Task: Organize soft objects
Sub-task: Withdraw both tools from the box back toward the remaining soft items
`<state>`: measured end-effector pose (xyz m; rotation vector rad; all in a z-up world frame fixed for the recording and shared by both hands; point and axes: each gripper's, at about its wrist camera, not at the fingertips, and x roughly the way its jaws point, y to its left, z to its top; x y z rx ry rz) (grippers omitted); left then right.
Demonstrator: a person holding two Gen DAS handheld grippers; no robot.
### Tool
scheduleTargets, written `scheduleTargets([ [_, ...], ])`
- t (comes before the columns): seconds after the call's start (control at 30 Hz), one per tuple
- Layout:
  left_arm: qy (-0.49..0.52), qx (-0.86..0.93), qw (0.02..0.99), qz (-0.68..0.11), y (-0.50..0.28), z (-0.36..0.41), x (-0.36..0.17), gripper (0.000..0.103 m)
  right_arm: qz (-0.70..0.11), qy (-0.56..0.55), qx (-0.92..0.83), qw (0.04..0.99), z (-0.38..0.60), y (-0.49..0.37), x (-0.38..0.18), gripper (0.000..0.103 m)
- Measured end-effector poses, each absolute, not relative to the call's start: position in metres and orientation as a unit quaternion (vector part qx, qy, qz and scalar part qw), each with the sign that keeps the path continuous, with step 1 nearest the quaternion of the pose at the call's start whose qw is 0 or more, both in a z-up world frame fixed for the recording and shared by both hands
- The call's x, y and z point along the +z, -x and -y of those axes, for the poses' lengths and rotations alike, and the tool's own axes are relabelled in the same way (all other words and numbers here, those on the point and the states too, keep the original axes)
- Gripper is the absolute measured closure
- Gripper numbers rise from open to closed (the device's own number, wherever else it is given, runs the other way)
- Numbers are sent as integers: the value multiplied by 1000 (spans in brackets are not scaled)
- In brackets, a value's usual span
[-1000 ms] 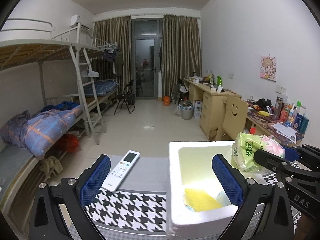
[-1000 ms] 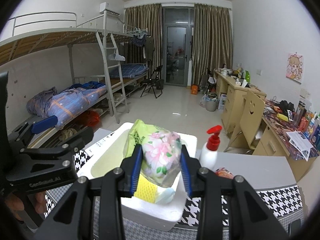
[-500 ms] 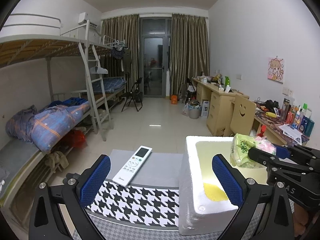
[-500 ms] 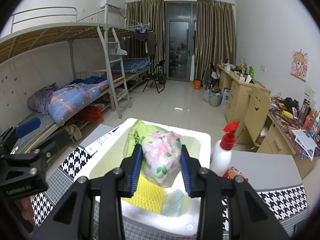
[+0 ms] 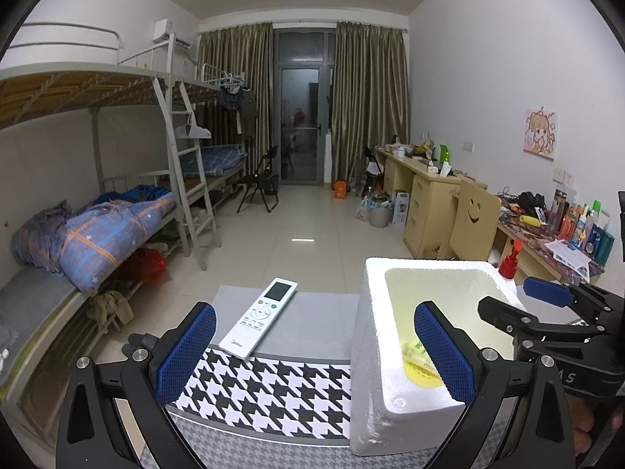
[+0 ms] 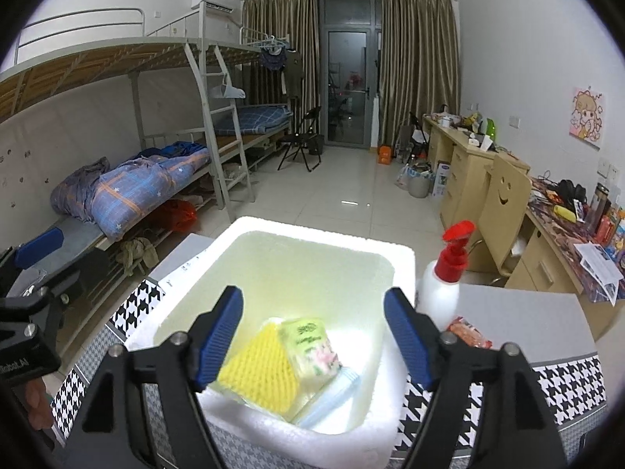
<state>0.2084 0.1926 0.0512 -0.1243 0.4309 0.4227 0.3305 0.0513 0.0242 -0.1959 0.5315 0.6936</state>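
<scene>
Between the spread jaws of the right gripper (image 6: 314, 334) the way down is clear to the foam box's (image 6: 250, 230) mouth; its floor is taken by a tissue pack (image 6: 312, 346) and a yellow sponge (image 6: 259, 371); just right of the right jaw stand a spray bottle (image 6: 445, 287) and a red packet (image 6: 468, 334); ahead of the left gripper's (image 5: 314, 351) left jaw lies a remote (image 5: 259, 316); the box wall blocks its right jaw.

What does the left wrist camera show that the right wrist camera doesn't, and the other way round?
Only the left wrist view shows the white remote control lying on the table's grey part, and the right claw from the side.

Only the right wrist view shows the floral tissue pack leaning on the yellow sponge inside the box, the red snack packet beside it, and the whole pump bottle.

Both show the white foam box, the houndstooth cloth and open claws.
</scene>
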Motion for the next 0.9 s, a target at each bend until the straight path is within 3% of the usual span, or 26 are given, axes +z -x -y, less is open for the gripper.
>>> scheduleTargets([
  [0.3,54,205,955,-208,-202,-179,57,1,-248,80,332,906,-33,-319,36,24],
  [0.4,52,203,956,-204,-195,-175,59,1,-239,75,333,909,-27,-312,41,18],
  [0.9,48,184,962,-195,-162,-148,64,1,-224,59,335,913,8,-279,49,18],
])
